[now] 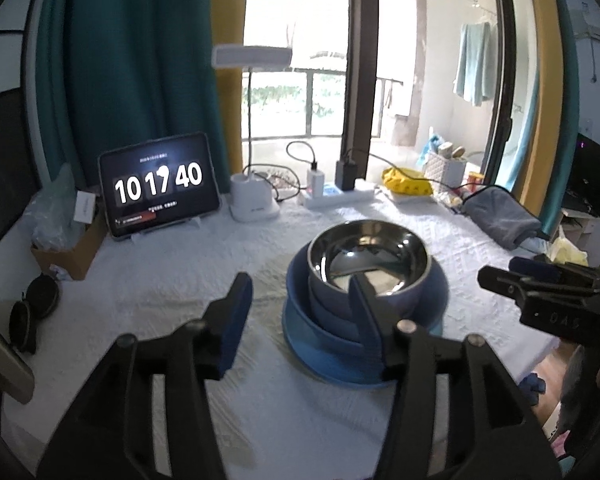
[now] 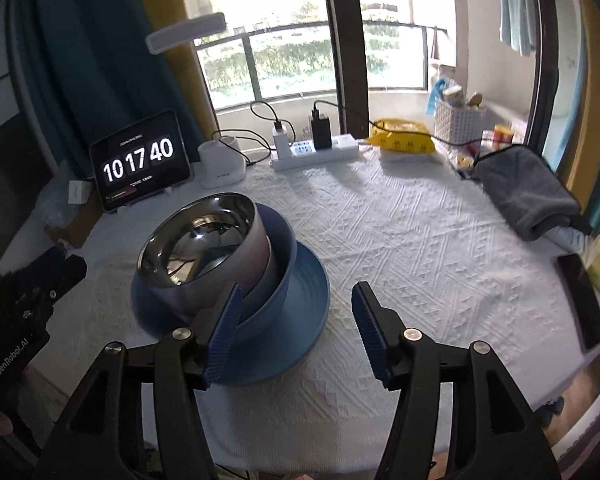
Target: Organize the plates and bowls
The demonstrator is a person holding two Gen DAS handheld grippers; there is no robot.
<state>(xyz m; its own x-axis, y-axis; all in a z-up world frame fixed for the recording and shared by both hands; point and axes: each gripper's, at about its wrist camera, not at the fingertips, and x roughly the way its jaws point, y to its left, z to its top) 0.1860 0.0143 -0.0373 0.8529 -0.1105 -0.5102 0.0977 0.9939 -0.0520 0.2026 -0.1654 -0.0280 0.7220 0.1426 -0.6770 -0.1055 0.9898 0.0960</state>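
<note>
I am looking at a stack of dishes sitting mouth-up on the desk [image 2: 420,240]: a steel bowl [image 1: 366,254] is nesting in a blue bowl [image 2: 276,280], and that is resting on a blue plate [image 2: 304,300]. Being round, the stack is showing no long axis; in the right wrist view the steel bowl is leaning a little to the left inside the blue one.

In the left wrist view the stack is lying to the right of the gap of my left gripper [image 1: 300,300], with the right finger crossing in front of it; whether that finger is touching the bowls I cannot tell. In the right wrist view the stack is lying left of the gap of my right gripper [image 2: 296,304], the left finger overlapping the blue bowl's near wall.

Both sets of jaws are standing well apart and holding nothing; only white cloth is showing between them.

Further out, a tablet [image 2: 140,160] showing a clock is standing at the far left, beside a white lamp base [image 2: 222,164], a power strip [image 2: 312,152] and a grey cloth [image 2: 524,192] at far right.
</note>
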